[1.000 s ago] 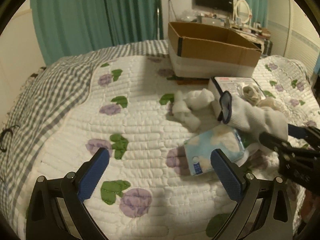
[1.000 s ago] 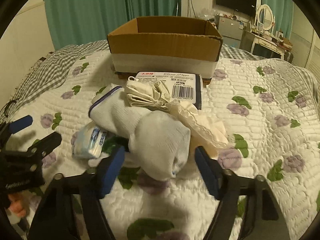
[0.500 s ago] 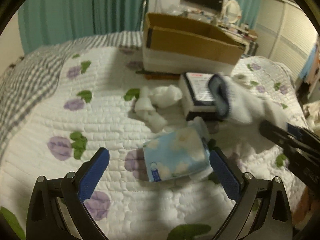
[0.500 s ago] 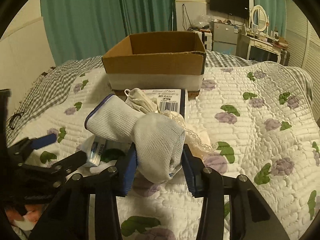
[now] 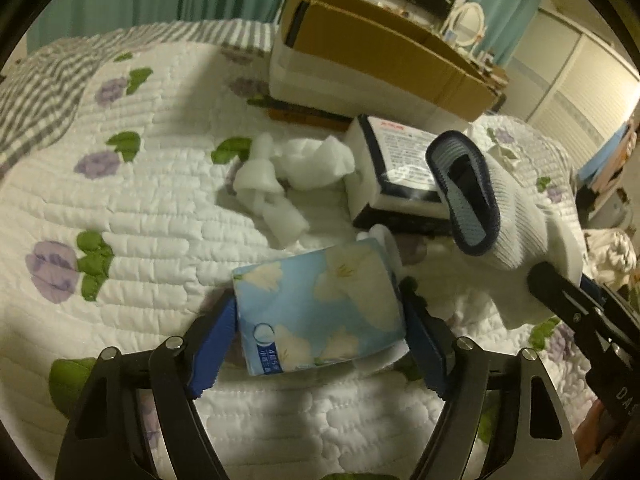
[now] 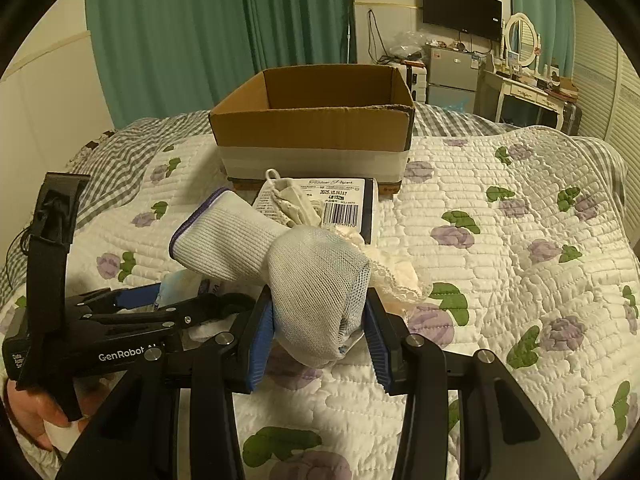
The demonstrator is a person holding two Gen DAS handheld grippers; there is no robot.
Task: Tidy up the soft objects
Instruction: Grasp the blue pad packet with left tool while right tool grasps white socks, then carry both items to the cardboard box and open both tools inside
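Two pickups underway — right claw (image 6: 319, 330) clenched on the white sock (image 6: 280, 256), left claw (image 5: 320, 344) closing around the tissue pack (image 5: 316, 308) on the bed (image 6: 500, 280). Nothing shows inside the cardboard box (image 6: 316, 120) — everything remains.

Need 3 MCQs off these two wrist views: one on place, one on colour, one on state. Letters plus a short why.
1. Where is the cardboard box relative to the flat tissue paper pack?
A. Just behind it on the bed
B. On the floor
C. Stacked on top of it

2. What colour is the cuff trim on the white sock?
A. Red
B. Dark blue
C. Green

3. What sits between the pads of the right gripper?
A. Nothing
B. The blue floral tissue pack
C. The sock's toe end

Answers: 1 A, the box stands on the quilt past the pack's far edge. 2 B, a dark blue band rings the opening. 3 C, both pads press the sock.
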